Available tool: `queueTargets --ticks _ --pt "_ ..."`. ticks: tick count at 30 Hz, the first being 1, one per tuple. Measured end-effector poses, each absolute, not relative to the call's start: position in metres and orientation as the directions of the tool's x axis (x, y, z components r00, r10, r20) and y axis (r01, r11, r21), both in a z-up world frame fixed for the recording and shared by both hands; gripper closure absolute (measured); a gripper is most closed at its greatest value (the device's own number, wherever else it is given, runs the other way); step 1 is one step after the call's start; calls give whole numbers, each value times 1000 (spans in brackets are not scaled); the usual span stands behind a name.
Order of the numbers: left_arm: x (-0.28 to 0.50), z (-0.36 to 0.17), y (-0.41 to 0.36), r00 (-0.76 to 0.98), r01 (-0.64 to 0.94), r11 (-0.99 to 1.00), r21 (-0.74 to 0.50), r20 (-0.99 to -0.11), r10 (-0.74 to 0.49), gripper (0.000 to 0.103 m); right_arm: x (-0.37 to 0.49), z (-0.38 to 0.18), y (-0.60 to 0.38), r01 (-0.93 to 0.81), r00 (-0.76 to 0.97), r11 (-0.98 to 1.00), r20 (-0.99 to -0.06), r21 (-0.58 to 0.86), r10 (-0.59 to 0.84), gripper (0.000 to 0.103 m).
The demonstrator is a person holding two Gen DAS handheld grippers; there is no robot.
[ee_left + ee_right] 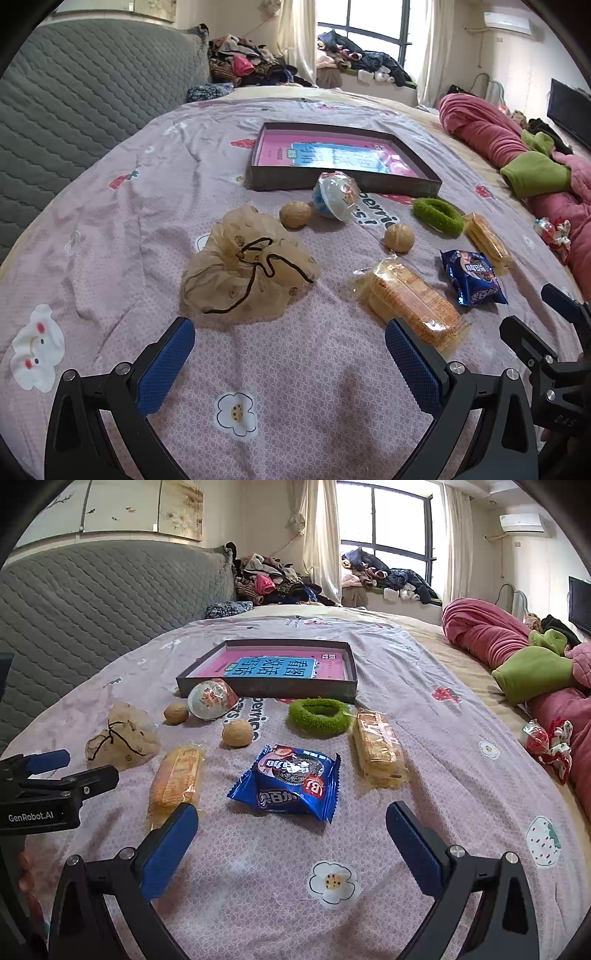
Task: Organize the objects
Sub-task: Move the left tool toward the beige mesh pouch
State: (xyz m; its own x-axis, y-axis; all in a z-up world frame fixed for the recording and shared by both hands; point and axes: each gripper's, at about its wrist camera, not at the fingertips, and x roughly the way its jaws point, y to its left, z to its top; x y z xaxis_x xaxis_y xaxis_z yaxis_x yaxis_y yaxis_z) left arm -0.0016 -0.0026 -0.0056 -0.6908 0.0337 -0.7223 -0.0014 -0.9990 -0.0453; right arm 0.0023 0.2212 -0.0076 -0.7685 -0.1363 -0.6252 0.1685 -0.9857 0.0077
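Snacks are laid out below the box (269, 692), ready for sorting.
Left gripper (290, 354) and right gripper (291, 840) are held spread and empty at lower frame, the blue packet (291, 782) lined up between the right's jaws.

Home bedroom: bed (424, 672), headboard (92, 602), heaped clothes (273, 579)

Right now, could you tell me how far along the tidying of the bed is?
Nothing looks done: the box holds only a book. Nothing is in hand; the left claw and right claw are open. Left on the bedspread: drawstring bag, two walnuts, toy egg, scrunchie, blue packet, two cracker packs.
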Motion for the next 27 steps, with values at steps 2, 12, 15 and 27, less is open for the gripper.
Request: queueTargets --ticks 2,12,15,27 --pt "-2 -5 -2 -693 -3 -999 -37 -721 29 0 3 -7 221 168 -770 -986 -624 8 -136 0" --pt "0 -3 0 -706 -18 -999 -26 -707 32 0 4 -6 222 173 -769 -985 -623 18 -147 0" --pt "1 -3 2 -711 -28 -999 -23 -702 36 0 4 -5 223 174 -772 -985 -618 21 -150 0" --pt "3 0 2 -725 -41 -999 -22 -687 45 0 5 -4 221 181 -777 -983 -610 19 -155 0"
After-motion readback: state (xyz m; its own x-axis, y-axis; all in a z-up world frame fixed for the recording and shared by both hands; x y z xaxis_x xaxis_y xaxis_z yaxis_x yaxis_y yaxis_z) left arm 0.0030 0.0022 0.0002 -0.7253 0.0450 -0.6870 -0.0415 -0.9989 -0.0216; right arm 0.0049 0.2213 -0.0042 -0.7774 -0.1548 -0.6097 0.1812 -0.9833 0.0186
